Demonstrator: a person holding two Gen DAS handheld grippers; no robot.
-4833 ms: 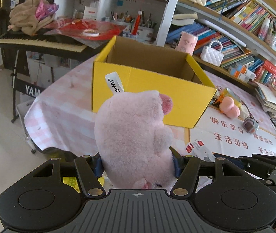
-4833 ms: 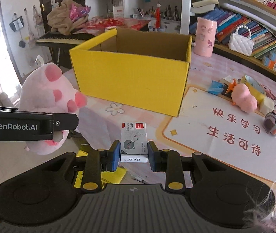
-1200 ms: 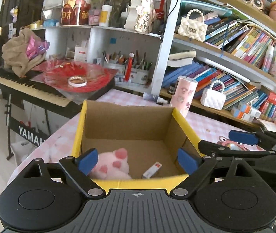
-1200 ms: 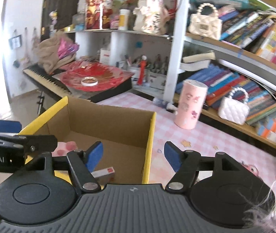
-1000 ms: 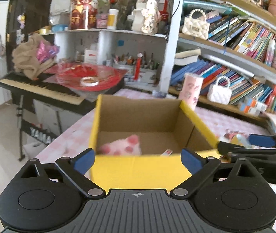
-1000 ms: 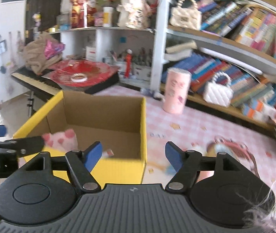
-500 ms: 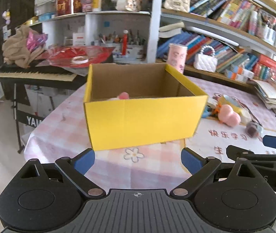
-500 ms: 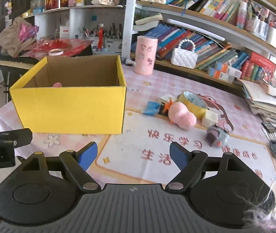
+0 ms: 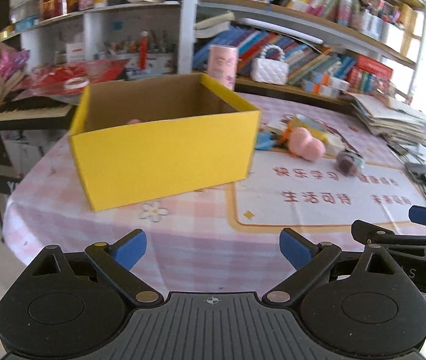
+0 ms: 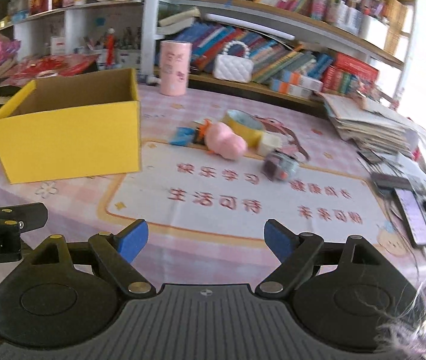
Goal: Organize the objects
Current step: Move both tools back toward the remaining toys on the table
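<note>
A yellow cardboard box (image 9: 165, 153) stands open on the pink checked table; a bit of the pink plush (image 9: 134, 121) shows inside it. The box also shows in the right wrist view (image 10: 69, 138). Right of it lie a pink soft toy (image 10: 226, 144), a yellow tape-like ring (image 10: 244, 123), a blue wrapper (image 10: 181, 135), a white cube (image 10: 268, 145) and a small grey toy watch (image 10: 280, 166). My left gripper (image 9: 213, 249) is open and empty near the table's front edge. My right gripper (image 10: 202, 240) is open and empty beside it.
A pink cylinder (image 10: 174, 67) and a white quilted handbag (image 10: 233, 66) stand behind the box by bookshelves. A stack of papers (image 10: 372, 126) and a phone (image 10: 414, 217) lie at the right. A keyboard piano (image 9: 12, 111) stands left of the table.
Both grippers let go of the plush and the small white box into the yellow box, then pulled back and down to the table's front edge. Both views have swung right.
</note>
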